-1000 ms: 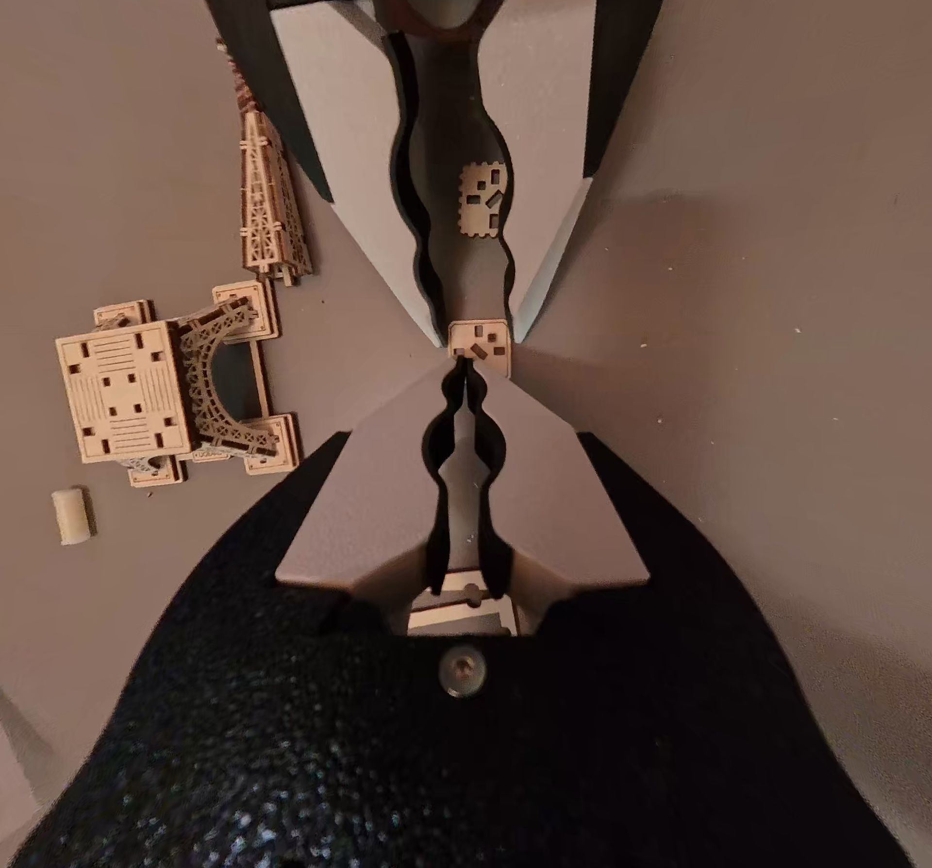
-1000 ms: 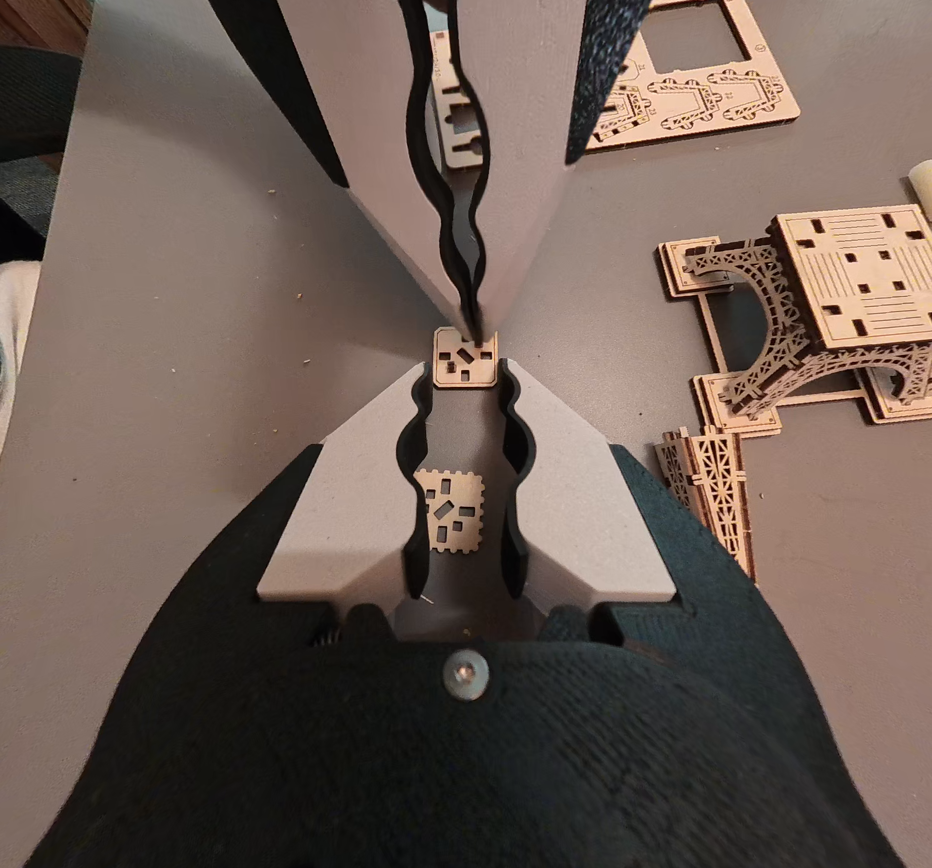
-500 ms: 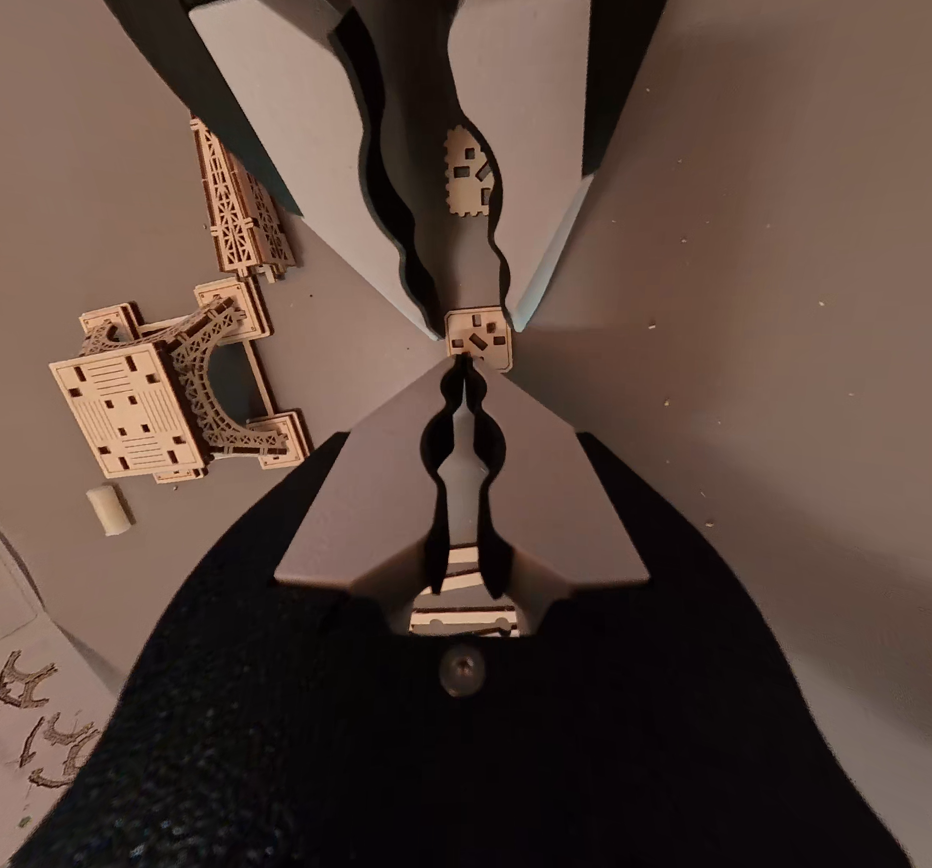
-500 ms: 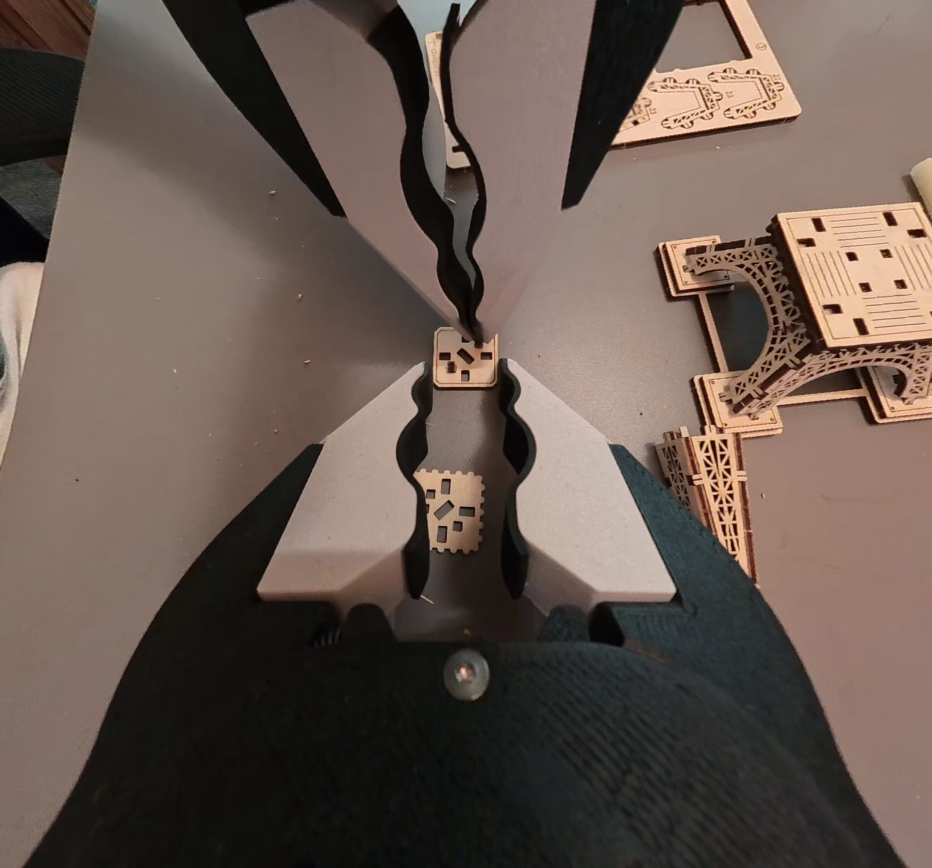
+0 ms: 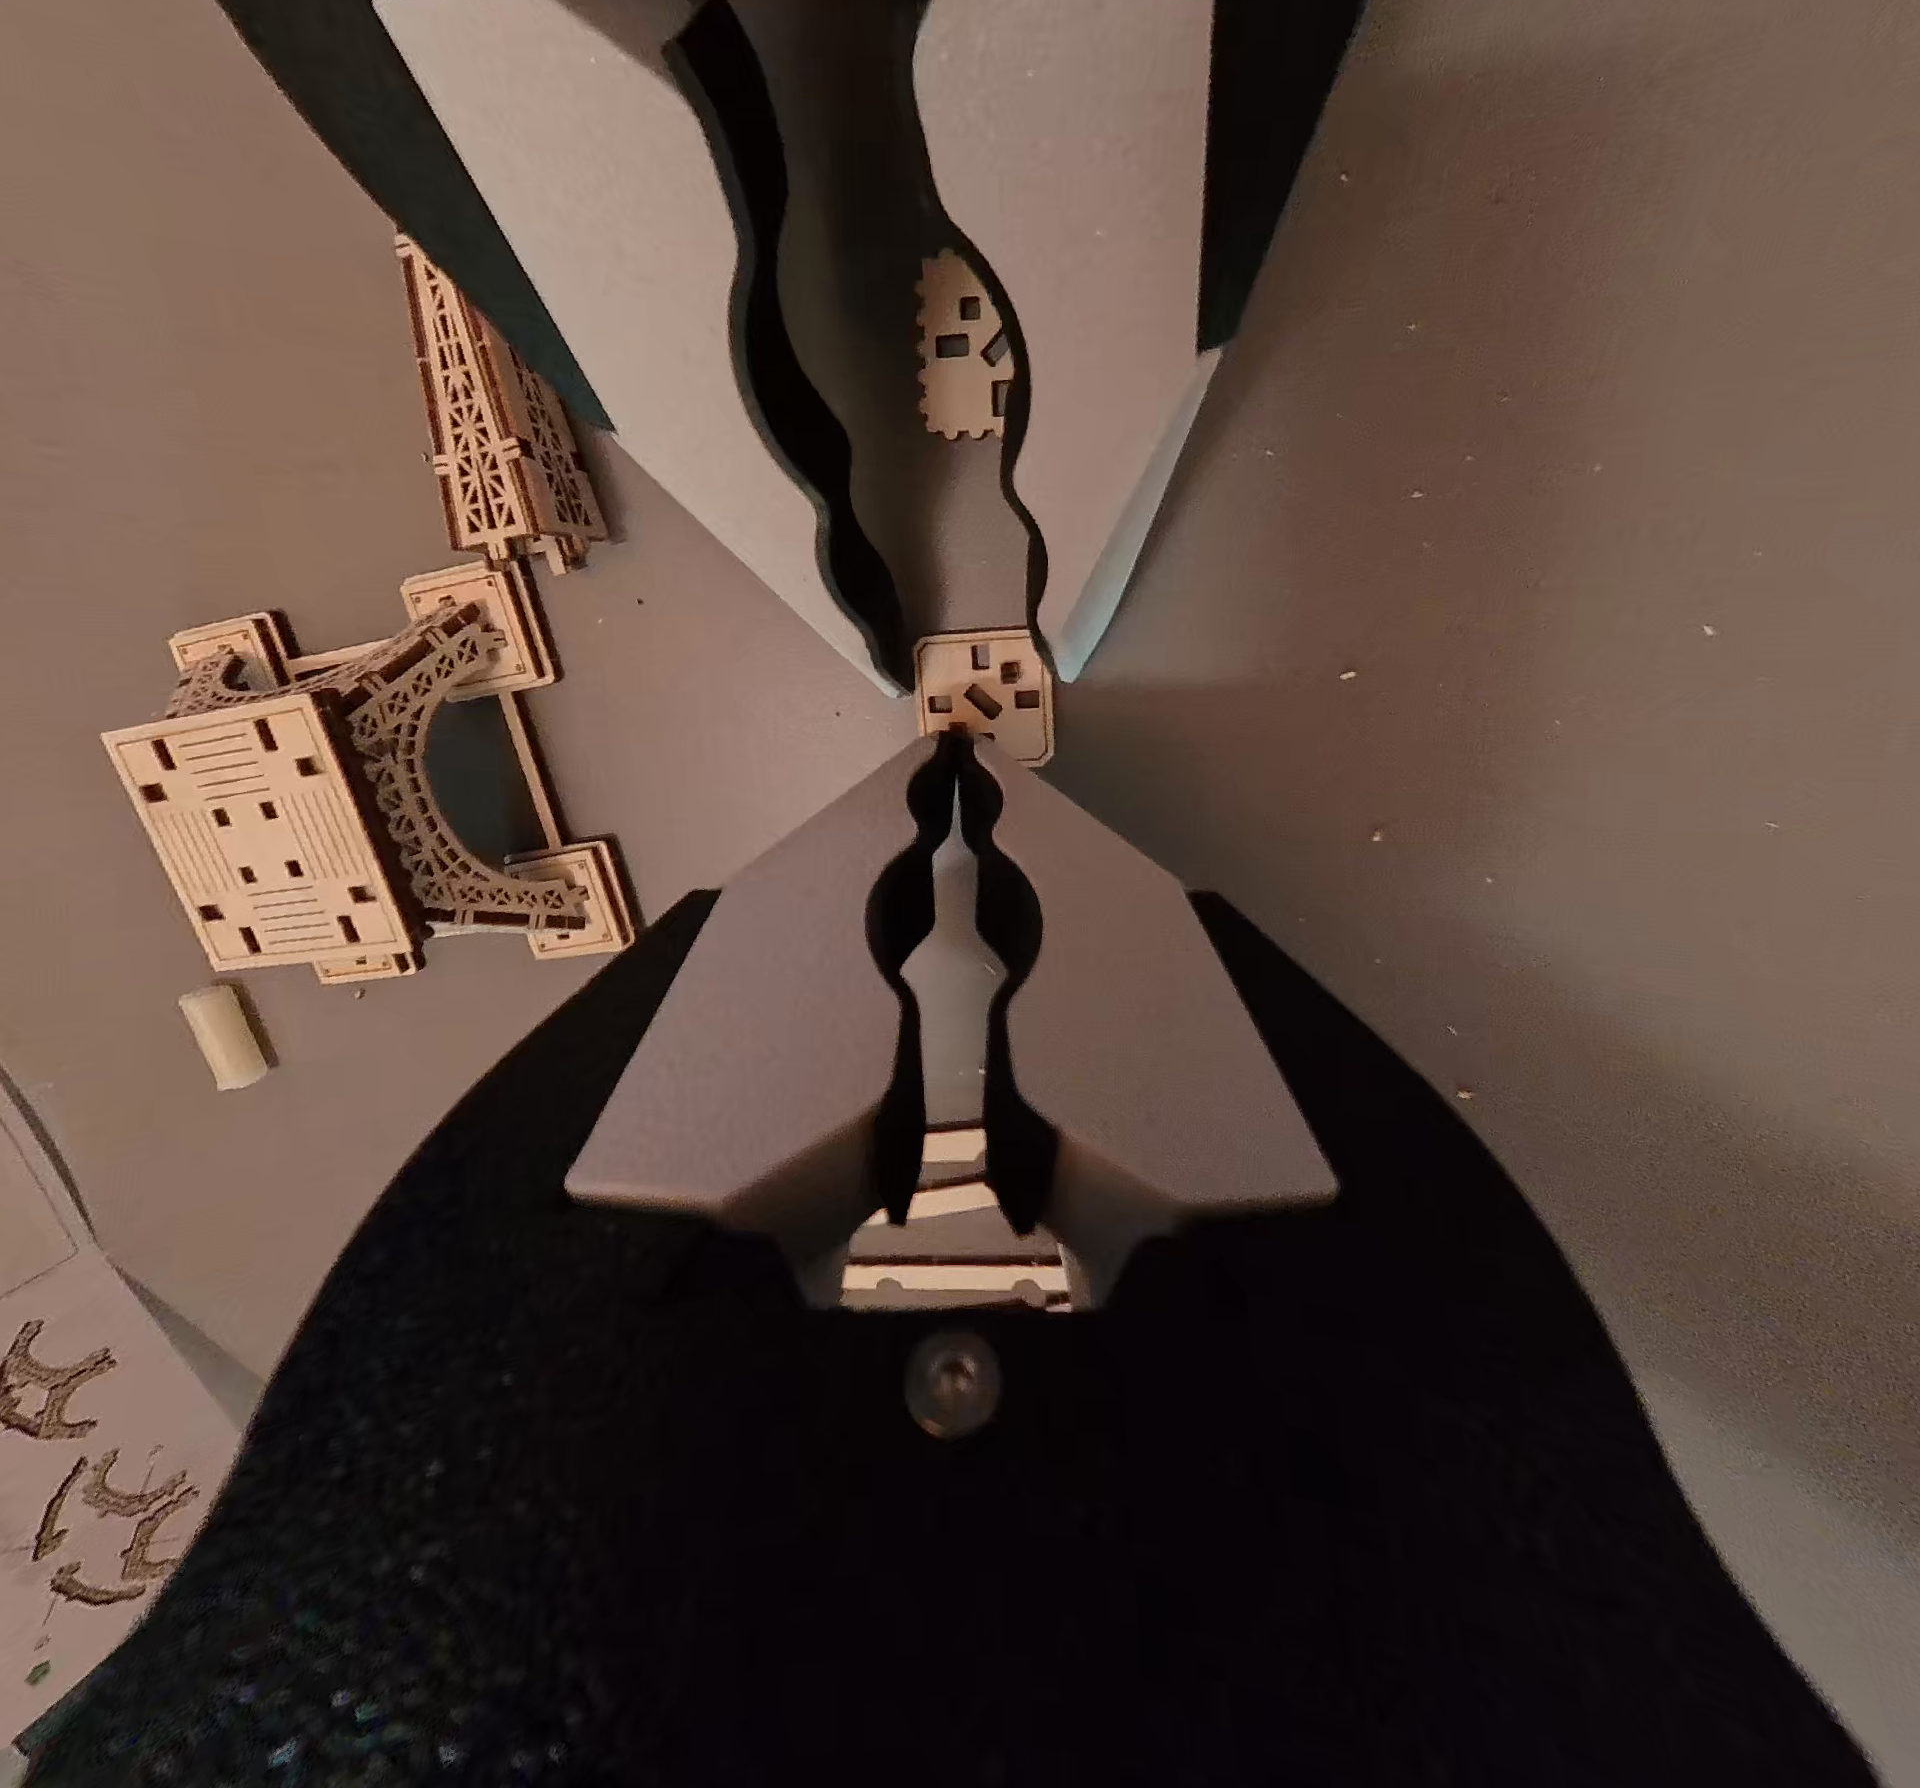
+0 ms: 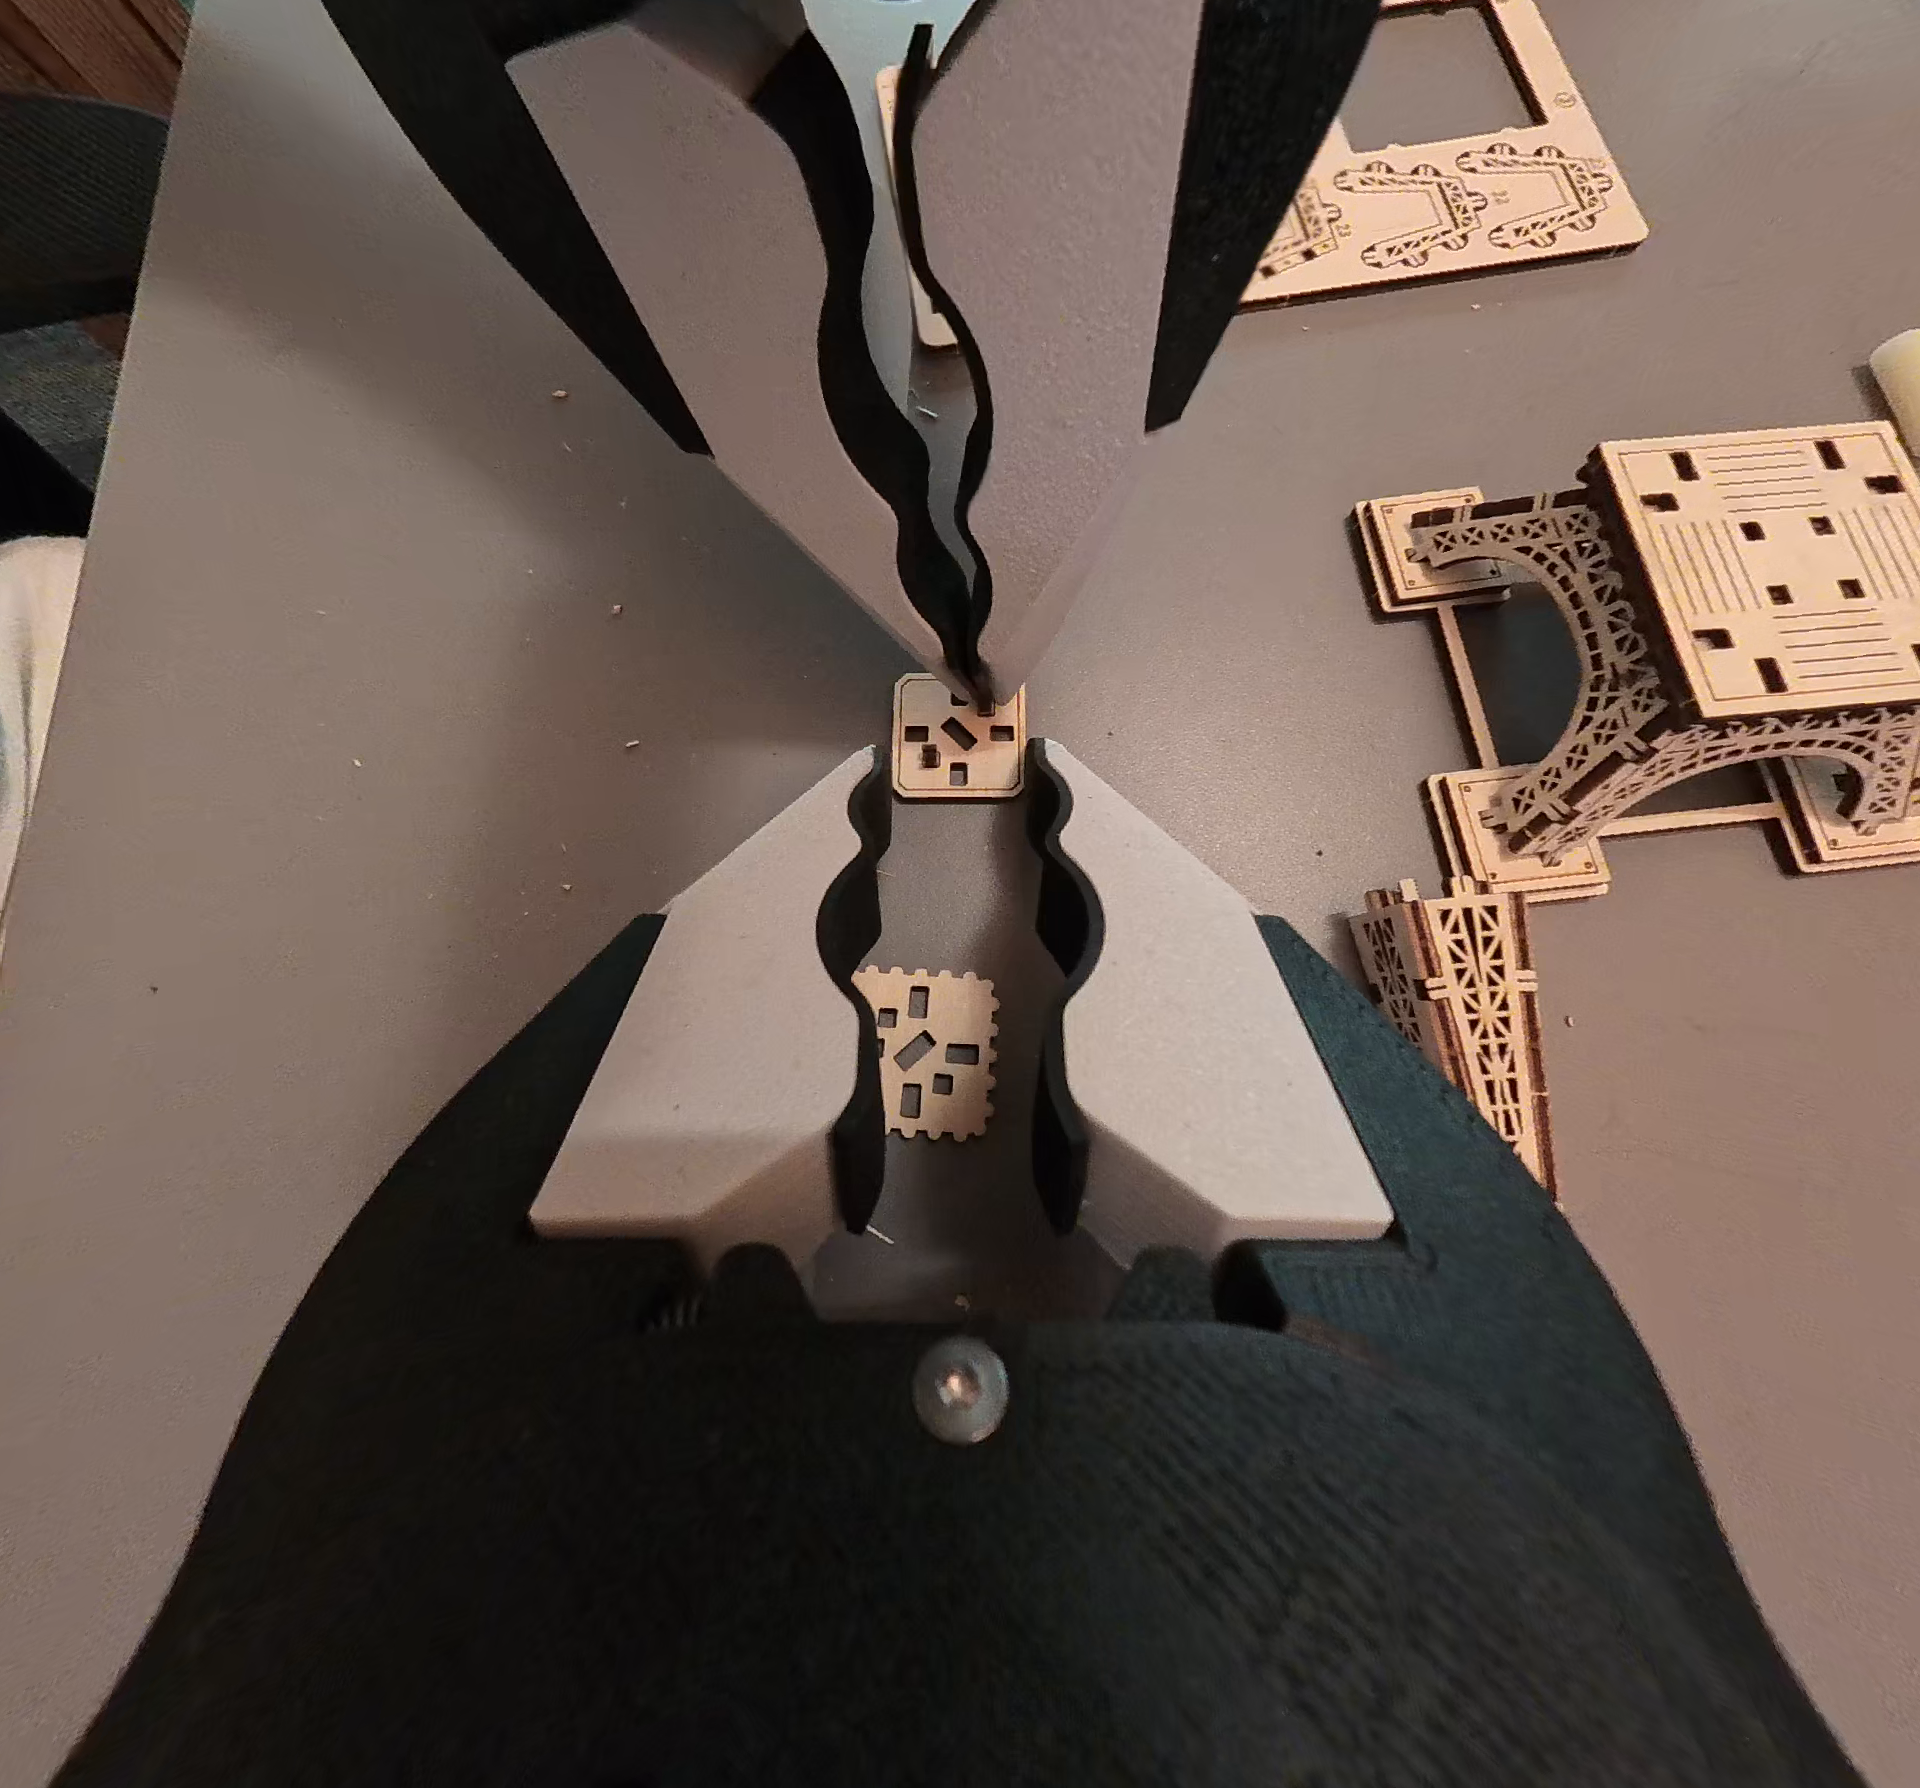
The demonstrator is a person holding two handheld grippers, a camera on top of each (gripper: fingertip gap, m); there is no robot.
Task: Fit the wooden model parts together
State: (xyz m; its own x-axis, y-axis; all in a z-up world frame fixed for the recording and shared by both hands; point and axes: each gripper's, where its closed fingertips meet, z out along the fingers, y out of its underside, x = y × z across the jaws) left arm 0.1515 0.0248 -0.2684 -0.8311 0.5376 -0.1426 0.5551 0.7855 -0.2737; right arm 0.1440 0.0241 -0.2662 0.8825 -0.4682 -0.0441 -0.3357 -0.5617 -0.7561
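My right gripper (image 6: 958, 770) is shut on a small square wooden plate (image 6: 956, 739) with several slots, holding it by two opposite edges above the grey table. The plate also shows in the left wrist view (image 5: 985, 694). My left gripper (image 5: 952, 743) faces it tip to tip, shut on a tiny wooden piece (image 6: 982, 699) that touches a slot near the plate's edge. A second plate with toothed edges (image 6: 935, 1052) lies flat on the table under my right gripper's fingers; it also shows in the left wrist view (image 5: 961, 356).
The built tower base (image 6: 1714, 647) and a lattice tower section (image 6: 1455, 1021) lie to the right. A punched wooden sheet (image 6: 1455, 149) lies behind. A white cylinder (image 5: 223, 1032) and paper with offcuts (image 5: 83, 1478) sit beside the base (image 5: 291, 813). Less than 4 cm separates the two grippers' tips. Both grippers' tips are roughly 20 centimetres from the white cylinder (image 5: 223, 1032).
My left gripper has tilted and twisted while its tip stays at the plate. My right gripper and the plate have stayed still.
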